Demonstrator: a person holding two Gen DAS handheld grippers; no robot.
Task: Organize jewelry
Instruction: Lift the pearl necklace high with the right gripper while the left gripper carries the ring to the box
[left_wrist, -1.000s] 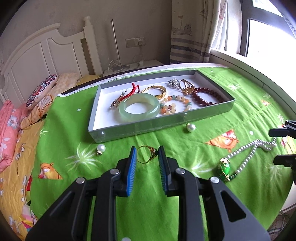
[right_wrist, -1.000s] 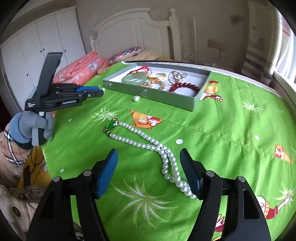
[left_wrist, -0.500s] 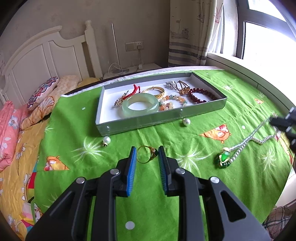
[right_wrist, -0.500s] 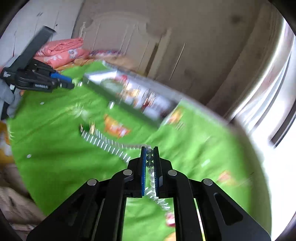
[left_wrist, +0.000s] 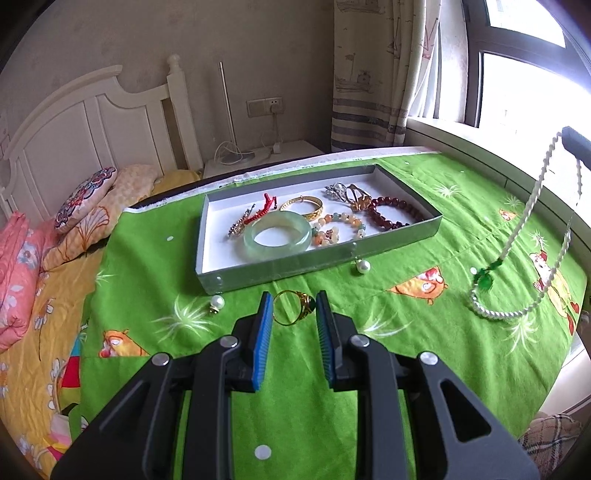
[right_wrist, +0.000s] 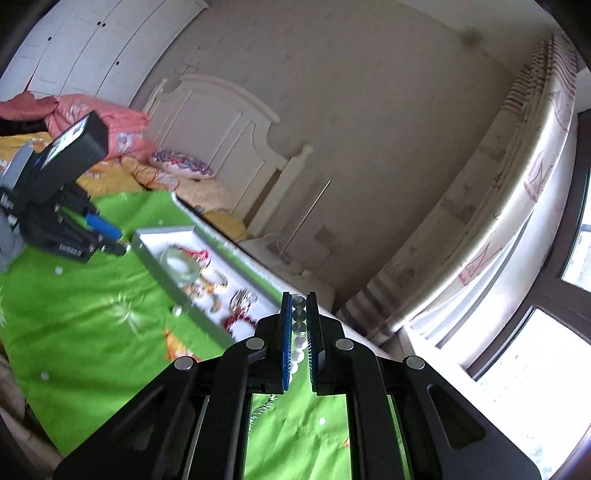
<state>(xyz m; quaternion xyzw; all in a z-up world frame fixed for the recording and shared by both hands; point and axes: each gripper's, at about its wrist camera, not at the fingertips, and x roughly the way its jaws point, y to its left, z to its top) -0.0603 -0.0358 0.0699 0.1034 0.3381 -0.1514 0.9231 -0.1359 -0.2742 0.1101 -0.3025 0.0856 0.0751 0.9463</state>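
Observation:
My left gripper (left_wrist: 294, 303) is shut on a gold ring (left_wrist: 293, 306) with a green stone, held above the green cloth in front of the grey tray (left_wrist: 402, 242). The tray holds a jade bangle (left_wrist: 277, 238), a gold bangle (left_wrist: 303, 205), a dark red bead bracelet (left_wrist: 393, 214) and other pieces. My right gripper (right_wrist: 298, 301) is shut on a pearl necklace (right_wrist: 297, 314). In the left wrist view the necklace (left_wrist: 524, 210) hangs high at the right, its green pendant (left_wrist: 484, 281) and lower loop near the cloth.
Two loose pearl earrings (left_wrist: 217, 303) (left_wrist: 364, 266) lie on the cloth just in front of the tray. A white headboard (left_wrist: 92, 129), pillows (left_wrist: 85, 199) and a pink quilt (left_wrist: 14, 273) are at the left. A window (left_wrist: 524, 66) and curtain (left_wrist: 373, 74) are at the right.
My right gripper closed on the pearl necklace and lifted it off the cloth, tilting upward. My left gripper rose and pulled back a little with the ring.

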